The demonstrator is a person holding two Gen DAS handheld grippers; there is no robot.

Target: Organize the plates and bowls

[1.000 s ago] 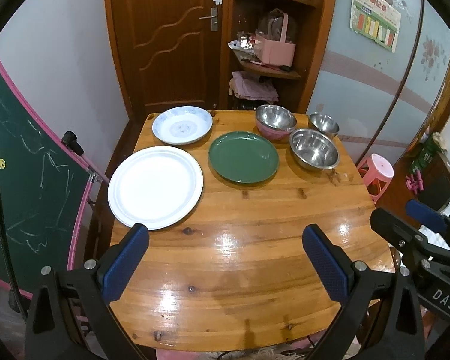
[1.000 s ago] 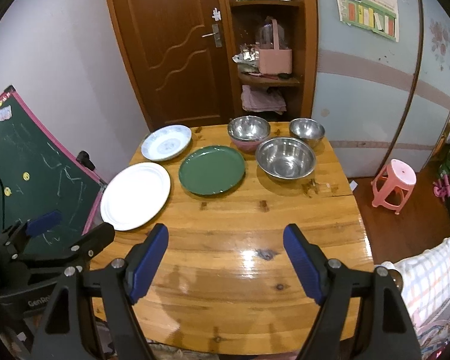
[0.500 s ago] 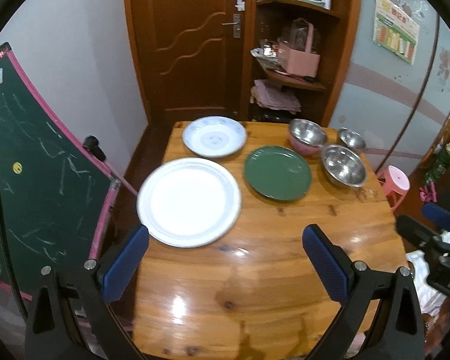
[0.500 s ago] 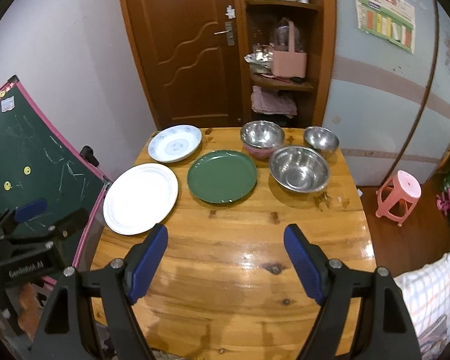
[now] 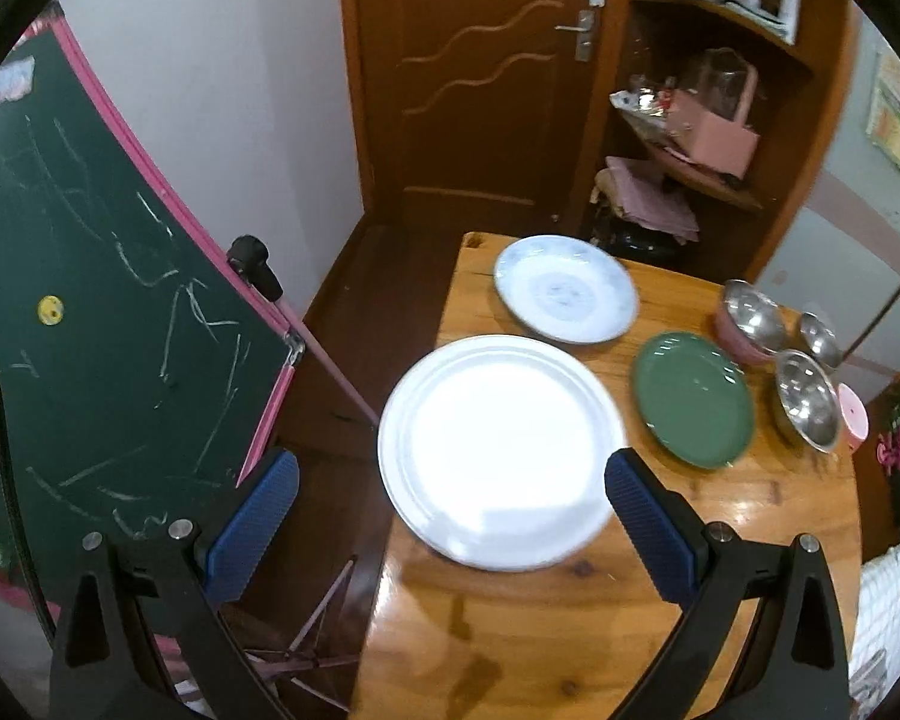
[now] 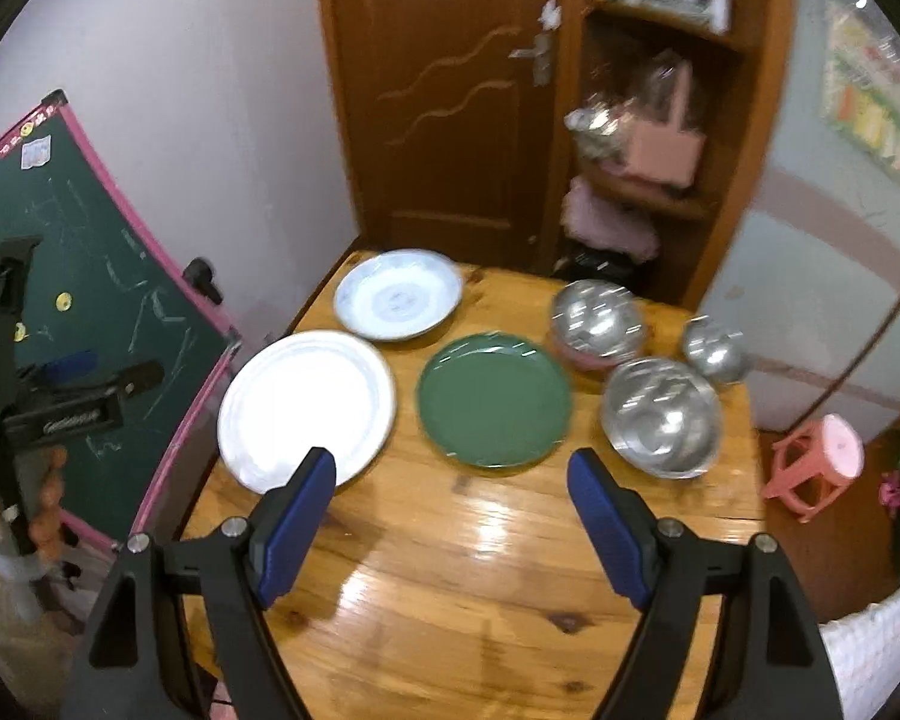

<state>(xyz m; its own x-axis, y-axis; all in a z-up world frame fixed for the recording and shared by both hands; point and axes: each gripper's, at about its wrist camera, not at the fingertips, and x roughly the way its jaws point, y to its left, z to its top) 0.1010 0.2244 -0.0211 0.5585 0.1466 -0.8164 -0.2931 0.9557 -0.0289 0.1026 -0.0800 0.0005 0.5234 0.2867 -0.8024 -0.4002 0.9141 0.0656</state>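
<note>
On the wooden table (image 6: 450,570) lie a big white plate (image 5: 498,450) (image 6: 306,405), a blue-patterned plate (image 5: 564,288) (image 6: 397,294) and a green plate (image 5: 693,399) (image 6: 495,399). Three steel bowls stand to the right: a large one (image 6: 663,417), a small one (image 6: 717,348) and one nested in a pink bowl (image 6: 597,321). My left gripper (image 5: 450,498) is open above the white plate's near-left edge, with nothing between its fingers. My right gripper (image 6: 450,492) hangs open and empty above the table, short of the green plate. The left gripper also shows at the far left of the right wrist view, held by a hand.
A green chalkboard (image 5: 90,300) with a pink frame leans close to the table's left side. Behind the table are a brown door (image 5: 474,90) and corner shelves (image 5: 702,120) with pink items. A pink stool (image 6: 822,462) stands on the floor to the right.
My left gripper has swung left and closer to the white plate, which now fills its view between the fingers. My right gripper has advanced slightly toward the dishes. Both stay open.
</note>
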